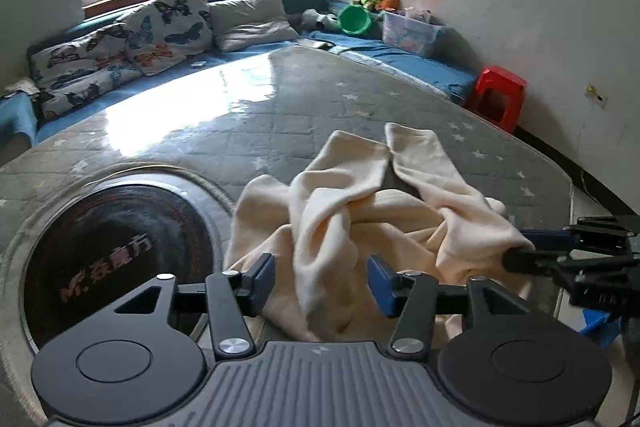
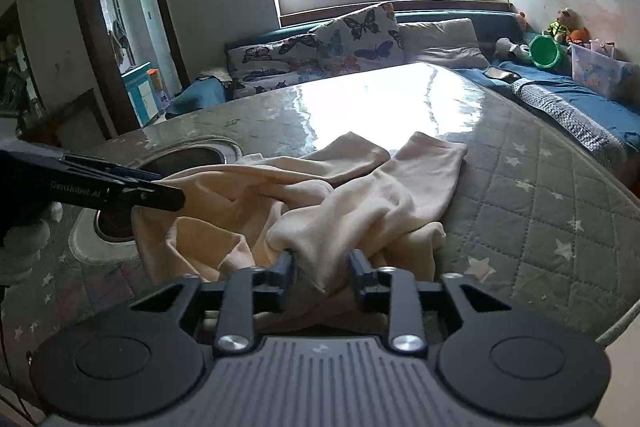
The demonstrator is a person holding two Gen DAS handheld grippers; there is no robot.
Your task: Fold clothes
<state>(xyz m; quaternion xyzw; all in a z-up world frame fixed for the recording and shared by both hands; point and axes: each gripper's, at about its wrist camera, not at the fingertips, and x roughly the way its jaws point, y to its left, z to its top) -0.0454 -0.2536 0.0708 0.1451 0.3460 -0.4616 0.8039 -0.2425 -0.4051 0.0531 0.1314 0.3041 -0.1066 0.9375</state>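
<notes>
A crumpled pair of cream trousers (image 1: pixel 340 211) lies on the grey quilted table cover (image 1: pixel 280 115), both legs pointing away from me. My left gripper (image 1: pixel 320 281) stands open at the near edge of the heap, with a fold of cloth lying loose between its blue pads. In the right wrist view the trousers (image 2: pixel 360 195) bunch up in front of my right gripper (image 2: pixel 322 267), which is open with a fold between its fingers that the pads do not press. The right gripper (image 1: pixel 520 247) also shows at the cloth's right edge, and the left gripper (image 2: pixel 172 193) at the cloth's left.
A round black hob (image 1: pixel 108 251) is set into the table left of the trousers. Behind the table runs a blue sofa with butterfly cushions (image 1: pixel 168 27), a green bucket (image 1: pixel 354 19) and a clear box (image 1: pixel 408 31). A red stool (image 1: pixel 500 95) stands at the right.
</notes>
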